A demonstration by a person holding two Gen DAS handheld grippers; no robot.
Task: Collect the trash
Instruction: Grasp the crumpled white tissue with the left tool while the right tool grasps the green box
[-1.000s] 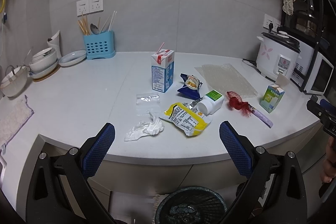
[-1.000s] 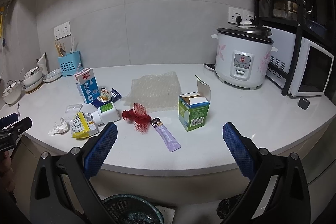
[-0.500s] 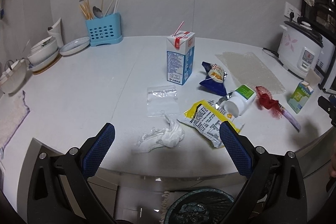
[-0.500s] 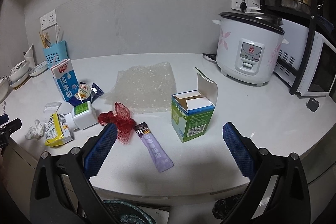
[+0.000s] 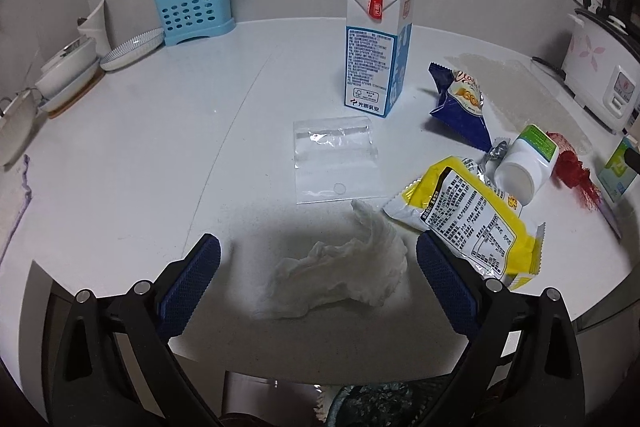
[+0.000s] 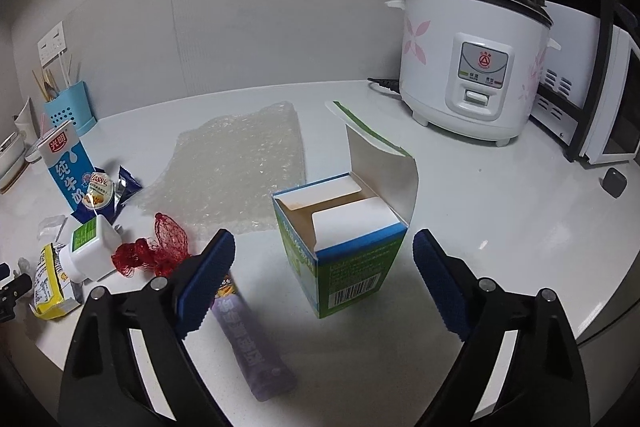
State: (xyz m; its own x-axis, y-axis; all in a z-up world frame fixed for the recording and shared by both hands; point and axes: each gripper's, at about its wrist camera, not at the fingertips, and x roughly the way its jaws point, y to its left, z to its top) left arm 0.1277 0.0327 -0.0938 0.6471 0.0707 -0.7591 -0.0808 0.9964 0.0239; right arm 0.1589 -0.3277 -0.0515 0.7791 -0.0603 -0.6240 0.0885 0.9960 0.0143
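Left wrist view: the left gripper [image 5: 318, 259] has closed in, spread wide around the crumpled tissue [image 5: 340, 275]; pickup looks imminent. The right gripper [image 6: 324, 277], equally wide, now straddles the open carton [image 6: 344, 247].

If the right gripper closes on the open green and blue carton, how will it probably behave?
The carton looks like thin card with its lid flap open and nothing visible inside, so it is probably light and may crush inward under a firm squeeze. Standing upright between the open right gripper fingers, it could tip or slide if nudged by one finger first.
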